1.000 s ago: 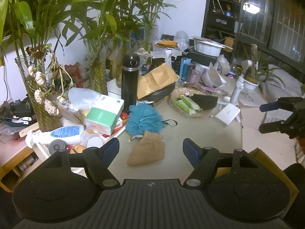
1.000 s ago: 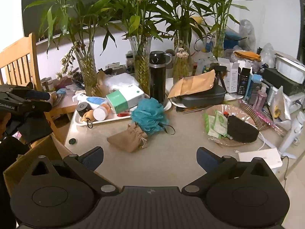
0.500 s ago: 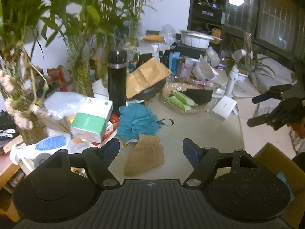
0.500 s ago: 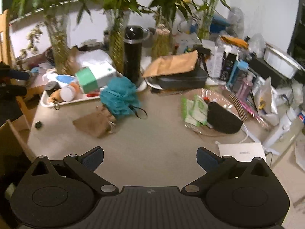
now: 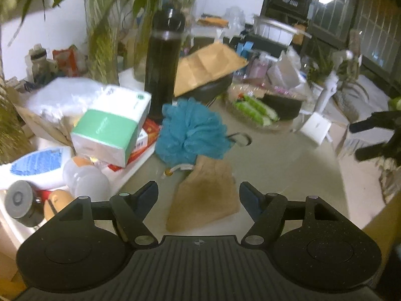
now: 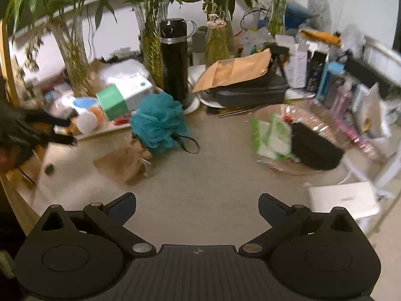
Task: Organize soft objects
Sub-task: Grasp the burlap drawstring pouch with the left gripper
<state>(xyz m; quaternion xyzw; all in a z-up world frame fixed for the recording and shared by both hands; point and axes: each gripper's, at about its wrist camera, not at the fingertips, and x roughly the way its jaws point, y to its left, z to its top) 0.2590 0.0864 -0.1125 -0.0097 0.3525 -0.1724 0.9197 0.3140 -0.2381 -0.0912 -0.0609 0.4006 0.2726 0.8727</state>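
Tan pouch [image 5: 208, 193] between open left gripper [image 5: 199, 193] fingers; blue loofah [image 5: 191, 131] beyond

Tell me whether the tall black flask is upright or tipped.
Upright: the tall black flask stands vertical, cap on top, behind the teal mesh sponge.

The left claw [image 5: 198, 197] tilts downward, its jaws apart and just closing a little, pads touching nothing. The right claw [image 6: 197, 207] also tilts down, jaws spread wide and empty.

Two wrist fisheyes, angled down over one cluttered table [image 5: 288, 155] (left nearer), sharing the blue loofah [image 5: 191, 131].
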